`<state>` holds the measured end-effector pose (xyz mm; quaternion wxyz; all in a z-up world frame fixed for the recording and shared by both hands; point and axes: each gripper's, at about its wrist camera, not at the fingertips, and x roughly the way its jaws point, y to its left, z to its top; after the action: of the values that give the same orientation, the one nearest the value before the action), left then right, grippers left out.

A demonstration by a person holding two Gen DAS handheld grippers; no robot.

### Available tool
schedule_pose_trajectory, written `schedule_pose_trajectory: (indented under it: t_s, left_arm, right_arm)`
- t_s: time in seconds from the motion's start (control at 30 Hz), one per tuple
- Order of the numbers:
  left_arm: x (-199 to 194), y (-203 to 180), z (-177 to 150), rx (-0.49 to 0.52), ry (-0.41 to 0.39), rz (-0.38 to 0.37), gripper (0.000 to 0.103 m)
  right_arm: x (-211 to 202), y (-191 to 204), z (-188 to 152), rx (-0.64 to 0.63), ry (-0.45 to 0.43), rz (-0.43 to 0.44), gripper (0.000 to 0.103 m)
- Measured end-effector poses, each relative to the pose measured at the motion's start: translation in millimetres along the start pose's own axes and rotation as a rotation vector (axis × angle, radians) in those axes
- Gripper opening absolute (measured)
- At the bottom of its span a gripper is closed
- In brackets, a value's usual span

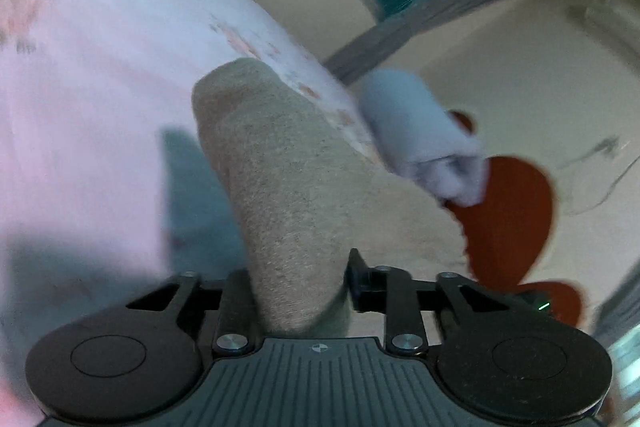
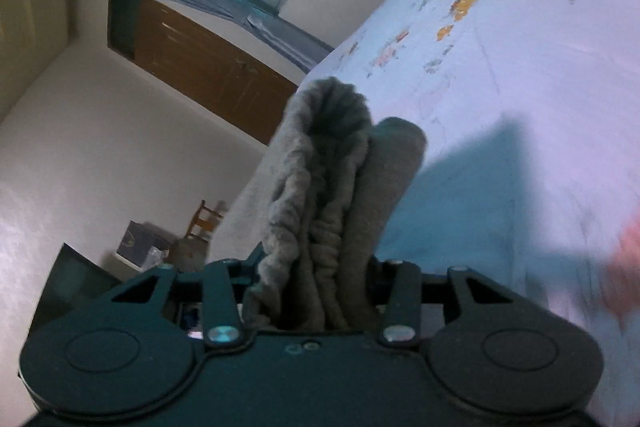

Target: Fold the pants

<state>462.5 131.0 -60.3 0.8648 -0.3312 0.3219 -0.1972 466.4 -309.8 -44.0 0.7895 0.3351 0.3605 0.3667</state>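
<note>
Soft grey knit pants are being held above a pale floral bedsheet, clamped by the left gripper on a smooth fold and by the right gripper on the bunched waistband. Light, limp fabric; gripping near edges is judged best.

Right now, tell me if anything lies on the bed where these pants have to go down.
Nothing visible does. Both grippers, left and right, already clamp the grey pants, and the floral bedsheet ahead looks bare. A pale rolled cloth sits at the bed's edge, off to the side.
</note>
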Motion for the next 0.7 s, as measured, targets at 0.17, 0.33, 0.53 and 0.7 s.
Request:
schedule_pose_trajectory:
  t_s: [0.17, 0.33, 0.53, 0.7]
  left_arm:
    - [31.0, 22.2, -9.2, 0.184, 0.061, 0.295, 0.103]
    - [-3.3, 8.7, -17.6, 0.271, -0.065, 0.403, 0.103]
    - [-12.4, -31.0, -42.3, 0.385, -0.121, 0.467, 0.103]
    - [-10.1, -13.4, -74.0, 0.376, -0.124, 0.526, 0.103]
  right_arm:
    - [30.9, -47.2, -4.1, -0.007, 0.000, -0.231, 0.067]
    - [0.3, -8.1, -9.5, -0.168, -0.090, -0.400, 0.077]
    - [-16.4, 41.1, -20.7, -0.271, -0.177, -0.356, 0.080]
    - [27.8, 16.3, -52.3, -0.312, 0.036, -0.539, 0.087]
